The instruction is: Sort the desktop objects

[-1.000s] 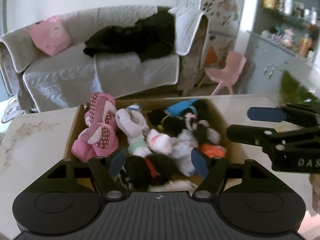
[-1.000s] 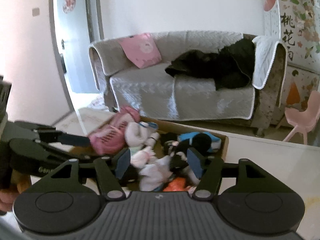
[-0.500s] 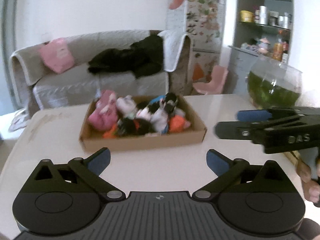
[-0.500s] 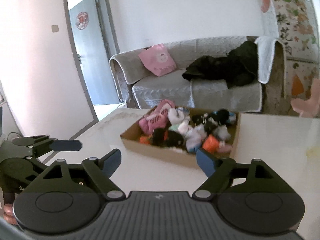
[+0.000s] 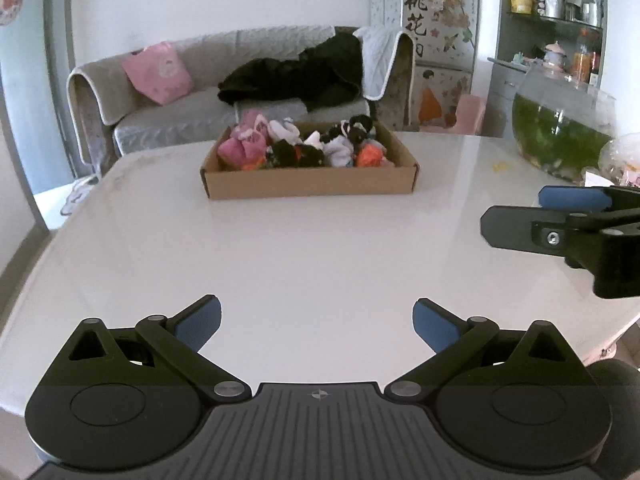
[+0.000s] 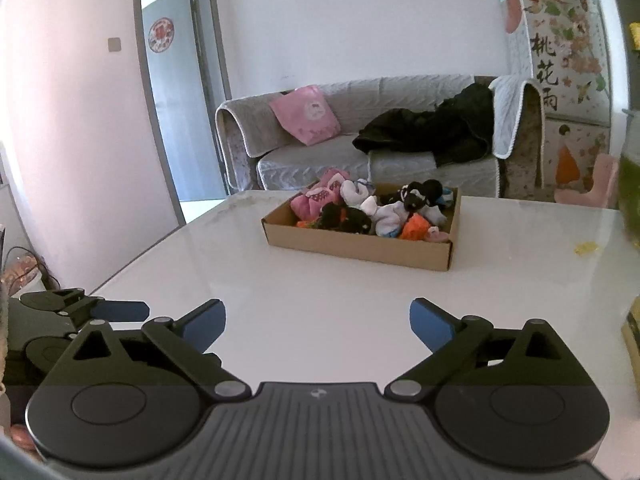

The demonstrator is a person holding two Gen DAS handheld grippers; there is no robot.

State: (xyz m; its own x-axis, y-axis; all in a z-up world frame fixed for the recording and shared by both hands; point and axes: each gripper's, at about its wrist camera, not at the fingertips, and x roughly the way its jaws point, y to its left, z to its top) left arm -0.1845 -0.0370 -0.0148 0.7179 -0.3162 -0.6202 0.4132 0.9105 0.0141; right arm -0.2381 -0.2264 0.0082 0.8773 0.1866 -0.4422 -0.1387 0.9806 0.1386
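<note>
A shallow cardboard box [image 5: 310, 184] stands on the far half of the white table [image 5: 304, 248]. It holds several rolled socks: pink [image 5: 244, 146], white, black and orange [image 5: 370, 155]. The box also shows in the right wrist view [image 6: 356, 246]. My left gripper [image 5: 316, 326] is open and empty over the near table, well short of the box. My right gripper [image 6: 316, 324] is open and empty too, also near the front. It shows from the side at the right of the left wrist view [image 5: 560, 220].
A glass fishbowl [image 5: 564, 128] with green water stands at the table's far right, next to a plastic bag [image 5: 622, 158]. A yellow scrap [image 6: 585, 247] lies on the table. A grey sofa [image 5: 240, 92] stands behind the table.
Both grippers have pulled back from right over the box to the near part of the table. Their jaws have opened wider. The box has not moved.
</note>
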